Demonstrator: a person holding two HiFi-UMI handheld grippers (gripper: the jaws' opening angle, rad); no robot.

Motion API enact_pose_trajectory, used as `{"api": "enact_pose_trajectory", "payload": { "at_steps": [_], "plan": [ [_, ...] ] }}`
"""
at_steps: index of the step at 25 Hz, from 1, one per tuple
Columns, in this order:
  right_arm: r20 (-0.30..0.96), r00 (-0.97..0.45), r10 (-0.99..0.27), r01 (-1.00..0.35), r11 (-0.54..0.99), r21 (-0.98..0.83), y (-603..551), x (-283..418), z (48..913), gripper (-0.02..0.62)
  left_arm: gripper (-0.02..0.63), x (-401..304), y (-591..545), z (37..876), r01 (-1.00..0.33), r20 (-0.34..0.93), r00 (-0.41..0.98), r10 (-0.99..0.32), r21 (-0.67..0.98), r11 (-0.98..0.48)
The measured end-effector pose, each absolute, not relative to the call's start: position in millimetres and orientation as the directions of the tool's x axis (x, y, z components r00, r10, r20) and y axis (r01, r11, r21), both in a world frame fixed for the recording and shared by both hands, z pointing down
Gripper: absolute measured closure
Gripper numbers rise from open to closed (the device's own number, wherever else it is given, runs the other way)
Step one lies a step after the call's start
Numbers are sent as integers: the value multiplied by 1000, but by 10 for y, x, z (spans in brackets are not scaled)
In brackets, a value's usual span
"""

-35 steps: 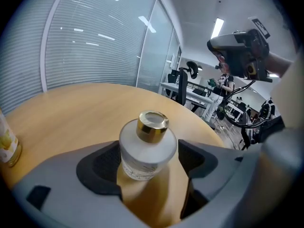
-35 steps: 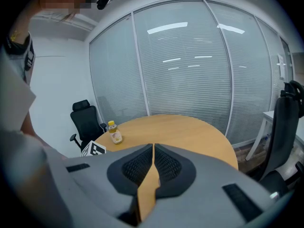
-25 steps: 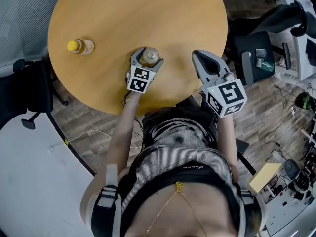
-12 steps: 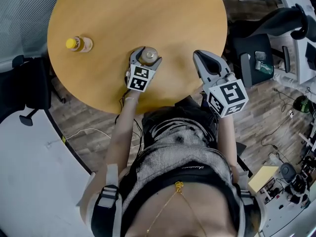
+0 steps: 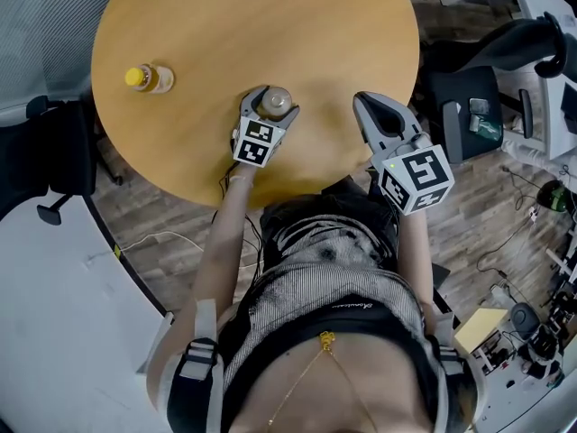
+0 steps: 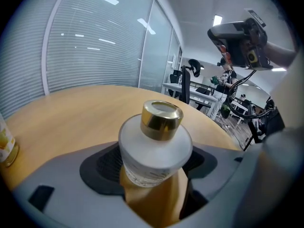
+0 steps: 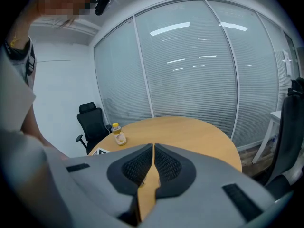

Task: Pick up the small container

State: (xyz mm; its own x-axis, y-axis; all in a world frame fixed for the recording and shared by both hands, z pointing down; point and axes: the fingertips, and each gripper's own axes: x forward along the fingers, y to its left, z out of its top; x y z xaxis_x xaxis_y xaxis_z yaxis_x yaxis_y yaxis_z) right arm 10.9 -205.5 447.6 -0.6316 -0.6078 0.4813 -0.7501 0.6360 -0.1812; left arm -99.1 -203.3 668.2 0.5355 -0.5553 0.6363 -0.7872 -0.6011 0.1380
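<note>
- Your left gripper is clamped on the small gold-capped container, near the front edge of the round counter.
- Your right gripper is pinched together on nothing, off to the container's right.
- There's a yellow-capped bottle well off to the left.

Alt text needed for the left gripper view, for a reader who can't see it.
The left claw is closed on a small container, a frosted white jar with a gold cap, above a round wooden table. A bottle of yellow liquid shows at the left edge, with blind-covered glass walls behind.
</note>
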Motion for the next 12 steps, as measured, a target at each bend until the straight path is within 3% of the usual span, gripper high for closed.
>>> {"api": "enact_pose_trajectory", "payload": {
  "at_steps": [12],
  "plan": [
    [465,-654,-596,-730,658,-184,-2070,-2,4446,571,250,-977,-2041,6691,-791,625,534,-569,131,-598]
  ]
}}
